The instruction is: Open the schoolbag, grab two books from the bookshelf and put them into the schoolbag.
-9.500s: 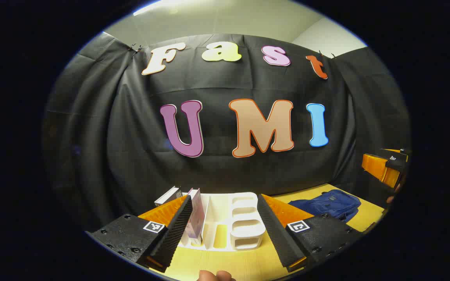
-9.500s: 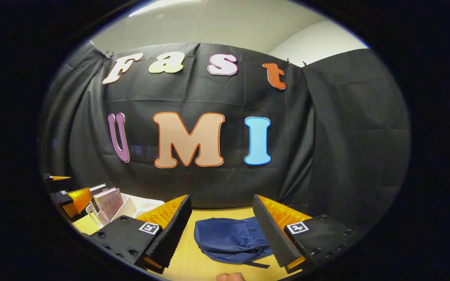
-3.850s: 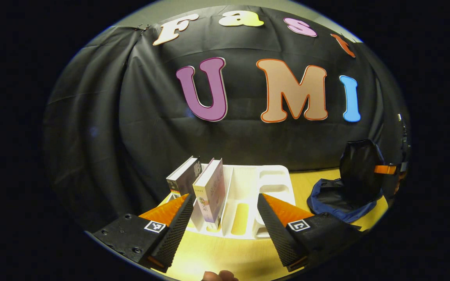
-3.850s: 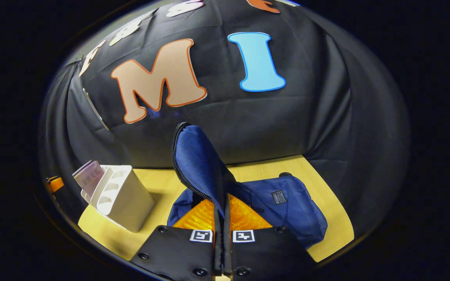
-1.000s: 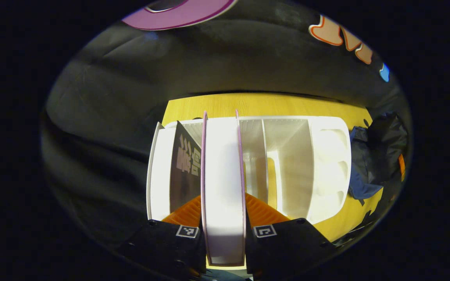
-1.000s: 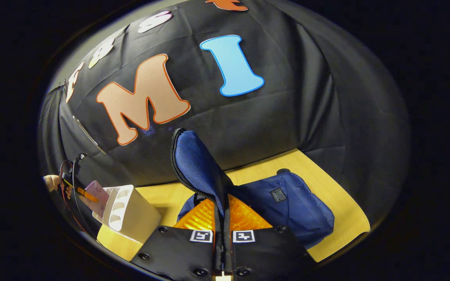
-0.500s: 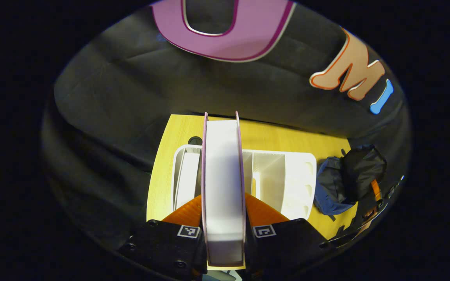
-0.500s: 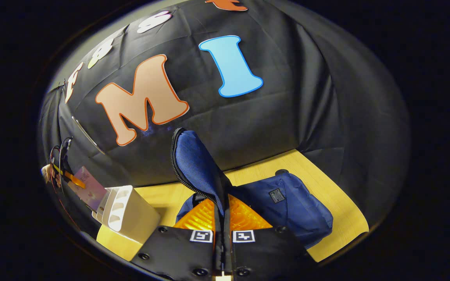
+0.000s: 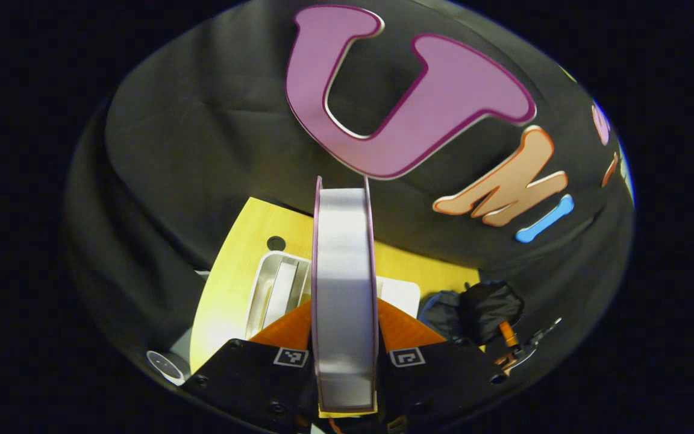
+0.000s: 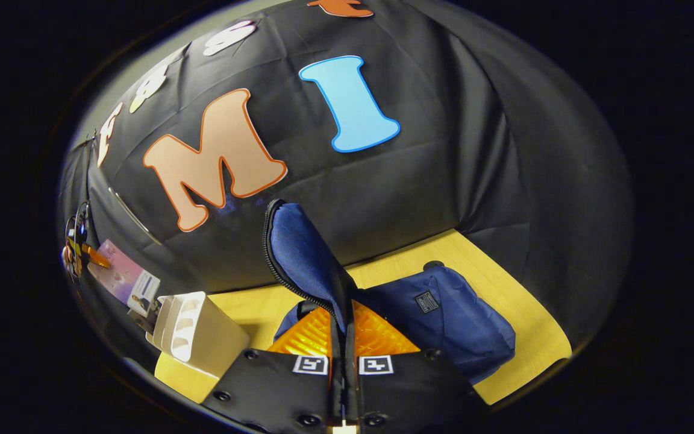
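Book handling: the rigid, pink-covered paperback book [image 9: 345,289] is clamped across both covers by the left hand-held gripper [image 9: 345,337]; the limp blue fabric schoolbag flap [image 10: 302,253] is pinched by the right hand-held gripper [image 10: 344,337].

White bookshelf [image 10: 193,334] stands at eight o'clock on the counter [image 10: 503,295], the bag [image 10: 443,319] at centre with its flap [image 10: 302,253] raised; bare counter lies between them and at four o'clock.
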Demonstrator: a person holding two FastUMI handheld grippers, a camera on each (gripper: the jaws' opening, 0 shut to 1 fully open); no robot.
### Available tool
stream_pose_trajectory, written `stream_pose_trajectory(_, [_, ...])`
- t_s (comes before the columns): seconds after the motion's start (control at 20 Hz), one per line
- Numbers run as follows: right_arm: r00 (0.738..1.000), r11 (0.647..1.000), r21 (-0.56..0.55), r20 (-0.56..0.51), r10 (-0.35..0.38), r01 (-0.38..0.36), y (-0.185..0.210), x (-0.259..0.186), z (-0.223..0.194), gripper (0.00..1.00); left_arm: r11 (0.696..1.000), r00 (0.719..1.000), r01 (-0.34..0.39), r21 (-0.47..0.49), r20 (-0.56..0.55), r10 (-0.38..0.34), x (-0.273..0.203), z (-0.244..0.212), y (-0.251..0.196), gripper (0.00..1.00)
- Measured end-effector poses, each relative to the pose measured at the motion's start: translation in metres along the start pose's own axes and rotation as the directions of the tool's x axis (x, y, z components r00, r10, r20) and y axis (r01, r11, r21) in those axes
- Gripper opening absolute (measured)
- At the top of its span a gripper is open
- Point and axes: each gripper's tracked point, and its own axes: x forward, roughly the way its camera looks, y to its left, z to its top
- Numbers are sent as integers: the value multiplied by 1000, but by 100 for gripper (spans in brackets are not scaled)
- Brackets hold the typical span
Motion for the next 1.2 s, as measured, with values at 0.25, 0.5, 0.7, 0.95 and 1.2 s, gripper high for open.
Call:
stream_pose_trajectory(0.25, [1000,1000,16,-14,14,-14,3,-1,-1,5,993,993,108,-48,41,-106,-3,1,-11,34])
stream_pose_trajectory(0.5, [1000,1000,-1,-19,20,-20,5,-4,0,5,965,975,216,-151,73,-207,1,-14,-37,34])
stream_pose_trajectory(0.7, [1000,1000,2,-16,22,-22,3,-4,1,5,925,950,313,-214,64,-307,20,-43,-71,34])
stream_pose_trajectory(0.95, [1000,1000,-5,-13,24,-24,3,-4,3,5,867,916,393,-307,42,-400,62,-78,-112,34])
stream_pose_trajectory(1.2, [1000,1000,-1,-7,29,-29,3,-3,5,5,810,884,441,-386,31,-467,101,-113,-150,35])
